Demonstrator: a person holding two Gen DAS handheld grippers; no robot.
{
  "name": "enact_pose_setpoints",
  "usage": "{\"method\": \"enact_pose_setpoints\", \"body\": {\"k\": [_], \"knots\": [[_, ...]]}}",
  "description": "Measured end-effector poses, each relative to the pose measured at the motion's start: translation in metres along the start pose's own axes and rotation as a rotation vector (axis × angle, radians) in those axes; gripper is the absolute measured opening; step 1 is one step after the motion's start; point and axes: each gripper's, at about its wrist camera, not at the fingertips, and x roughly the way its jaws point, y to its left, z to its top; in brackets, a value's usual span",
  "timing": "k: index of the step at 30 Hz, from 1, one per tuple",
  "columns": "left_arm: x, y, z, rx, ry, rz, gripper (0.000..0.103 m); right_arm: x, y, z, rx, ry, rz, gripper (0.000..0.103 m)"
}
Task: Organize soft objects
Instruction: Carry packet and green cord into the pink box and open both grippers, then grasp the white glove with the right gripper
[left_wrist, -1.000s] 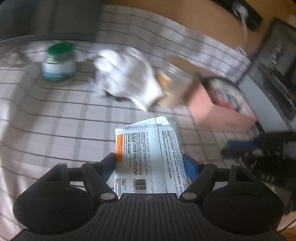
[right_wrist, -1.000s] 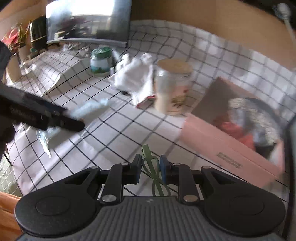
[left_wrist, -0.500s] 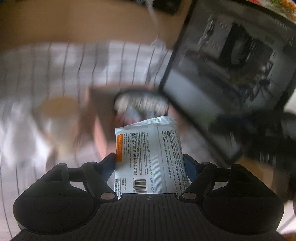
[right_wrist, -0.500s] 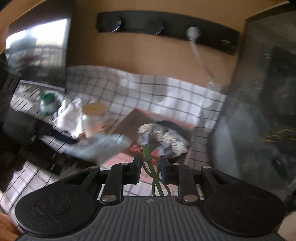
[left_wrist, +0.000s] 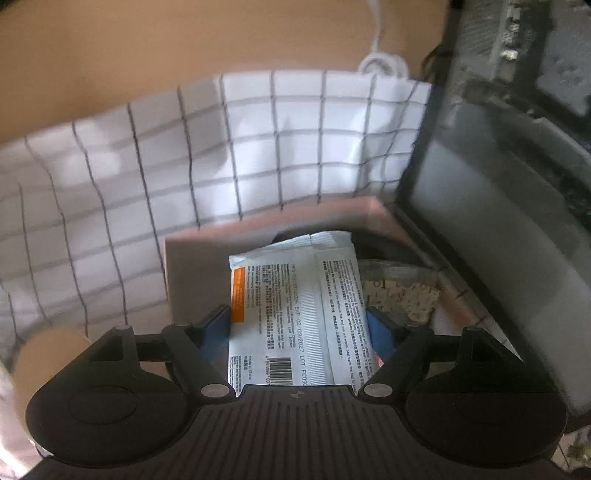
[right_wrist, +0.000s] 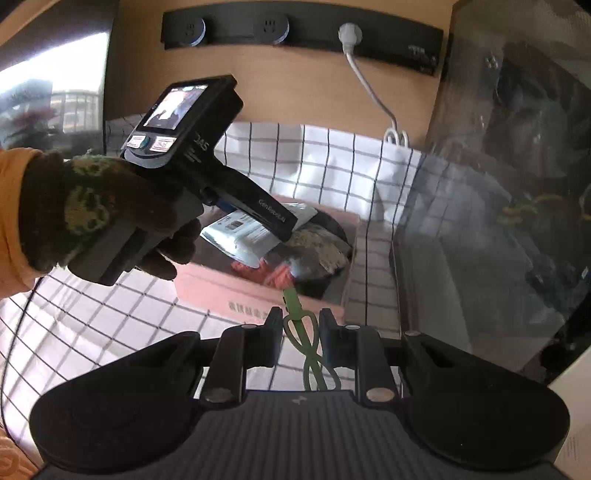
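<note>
My left gripper (left_wrist: 295, 317) is shut on a white printed packet (left_wrist: 291, 295) and holds it over the open pink box (left_wrist: 192, 266). In the right wrist view a gloved hand (right_wrist: 92, 210) carries that gripper (right_wrist: 286, 229), with the packet (right_wrist: 240, 236) tilted above the box (right_wrist: 229, 295). Inside the box lie a speckled bag (left_wrist: 402, 295), something orange-red (right_wrist: 277, 275) and a dark round item. My right gripper (right_wrist: 301, 319) hovers just in front of the box, shut on a thin green looped strap (right_wrist: 291, 299) that sticks out past the fingers.
A checked cloth (left_wrist: 258, 147) covers the table up to the tan wall. A dark glass-fronted cabinet (left_wrist: 498, 221) stands tight against the box's right side. A cork-lidded jar (left_wrist: 48, 354) is at lower left. A socket strip (right_wrist: 295, 33) and a white cable (right_wrist: 369, 88) hang on the wall.
The left gripper swung right with the packet, from the cloth's middle to above the pink box. The right gripper rose with the strap and now faces the box and wall.
</note>
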Motion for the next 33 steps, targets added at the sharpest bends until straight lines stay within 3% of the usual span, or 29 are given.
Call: {"method": "enact_pose_setpoints", "body": {"k": [3,6,12,18,23,28,31,33], "knots": [[-0.006,0.013,-0.002,-0.128,-0.056,-0.066,0.080,0.006,-0.007,-0.001,0.022,0.024,0.002,0.020],[-0.013,0.012,0.005,-0.095,-0.059,-0.112,0.080,0.013,-0.012,-0.002,0.027,0.038,0.011,0.021],[-0.055,0.021,0.006,-0.129,-0.166,-0.138,0.080,0.026,-0.018,0.013,-0.004,0.007,0.050,0.021],[-0.117,0.043,-0.028,-0.132,-0.221,-0.122,0.080,0.052,-0.014,0.062,-0.030,-0.080,0.057,0.021],[-0.156,0.061,-0.072,-0.194,-0.202,-0.096,0.080,0.097,-0.007,0.113,-0.031,-0.121,0.045,0.021],[-0.181,0.092,-0.115,-0.278,-0.155,0.003,0.080,0.169,-0.013,0.126,0.050,0.009,0.036,0.021],[-0.187,0.117,-0.142,-0.362,-0.141,0.079,0.080,0.208,-0.014,0.109,0.098,0.135,0.019,0.018],[-0.193,0.130,-0.157,-0.413,-0.145,0.121,0.080,0.219,-0.014,0.097,0.104,0.158,0.004,0.017]]}}
